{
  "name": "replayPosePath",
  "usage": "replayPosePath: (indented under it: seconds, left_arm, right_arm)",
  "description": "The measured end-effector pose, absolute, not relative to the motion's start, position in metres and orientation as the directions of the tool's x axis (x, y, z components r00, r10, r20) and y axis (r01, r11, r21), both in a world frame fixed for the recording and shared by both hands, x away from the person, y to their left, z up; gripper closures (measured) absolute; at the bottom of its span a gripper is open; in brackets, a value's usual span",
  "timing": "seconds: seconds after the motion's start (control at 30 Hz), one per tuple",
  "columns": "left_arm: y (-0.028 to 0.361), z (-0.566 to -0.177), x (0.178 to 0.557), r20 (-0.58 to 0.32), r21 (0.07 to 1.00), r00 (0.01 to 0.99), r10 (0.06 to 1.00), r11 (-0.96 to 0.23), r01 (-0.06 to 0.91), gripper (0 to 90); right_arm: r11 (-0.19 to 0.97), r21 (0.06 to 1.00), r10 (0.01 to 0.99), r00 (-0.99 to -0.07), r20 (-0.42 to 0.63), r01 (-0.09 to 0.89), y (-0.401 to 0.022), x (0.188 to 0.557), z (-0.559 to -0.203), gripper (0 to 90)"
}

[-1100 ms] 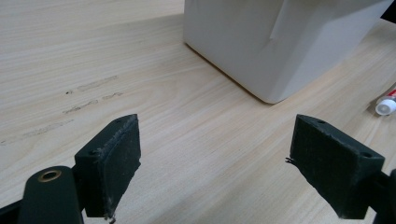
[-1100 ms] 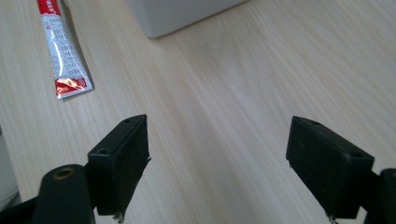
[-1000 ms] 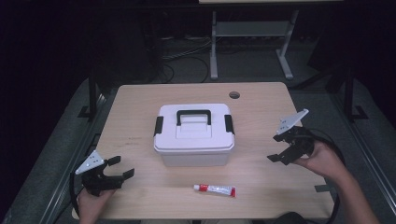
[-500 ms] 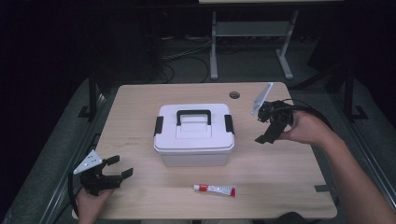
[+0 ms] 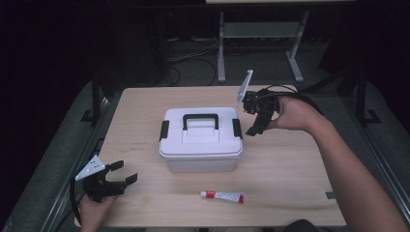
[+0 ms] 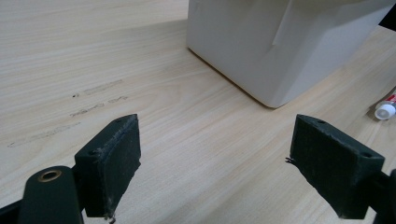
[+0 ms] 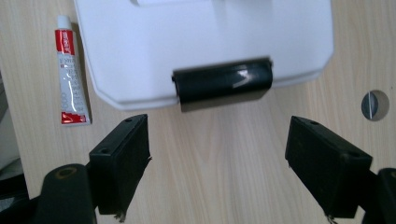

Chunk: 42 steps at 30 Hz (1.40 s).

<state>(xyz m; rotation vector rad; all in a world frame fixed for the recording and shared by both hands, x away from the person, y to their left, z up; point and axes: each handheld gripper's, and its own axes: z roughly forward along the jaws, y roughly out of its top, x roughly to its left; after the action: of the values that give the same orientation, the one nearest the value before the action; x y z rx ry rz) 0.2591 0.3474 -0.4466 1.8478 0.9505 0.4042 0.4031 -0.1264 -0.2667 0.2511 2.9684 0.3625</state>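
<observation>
A white lidded box (image 5: 200, 140) with a black handle (image 5: 200, 118) and black side latches stands mid-table. My right gripper (image 5: 256, 123) hovers open just right of the box, pointing down toward its right latch (image 7: 222, 83), which lies ahead between the jaws. In front of the box lies a red and white tube (image 5: 223, 196), also seen in the right gripper view (image 7: 71, 72). My left gripper (image 5: 123, 174) rests open at the front left corner, apart from the box (image 6: 280, 42). Nothing sits between its jaws.
The wooden table (image 5: 290, 174) has a round cable hole (image 7: 375, 105) near its far right. A metal stand (image 5: 261, 34) and cables lie on the dark floor behind the table.
My right gripper has travelled from the table's right edge up and leftward to the box's right side. The left gripper has stayed put.
</observation>
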Motion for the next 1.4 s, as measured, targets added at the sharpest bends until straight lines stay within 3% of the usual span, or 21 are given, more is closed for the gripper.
replayPosePath:
  seconds: [1.0,1.4]
  left_arm:
    - [0.351,-0.446,0.259,-0.139,0.878,0.638,0.757,-0.204,0.432,15.5]
    - [0.353,-0.446,0.258,-0.145,0.882,0.634,0.759,-0.191,0.43,15.5]
  right_arm:
    - [0.985,0.168,0.054,-0.996,-0.066,0.042,-0.026,0.434,-0.256,22.9]
    - [0.987,0.157,0.028,-0.999,-0.037,0.022,0.005,0.444,-0.263,32.7]
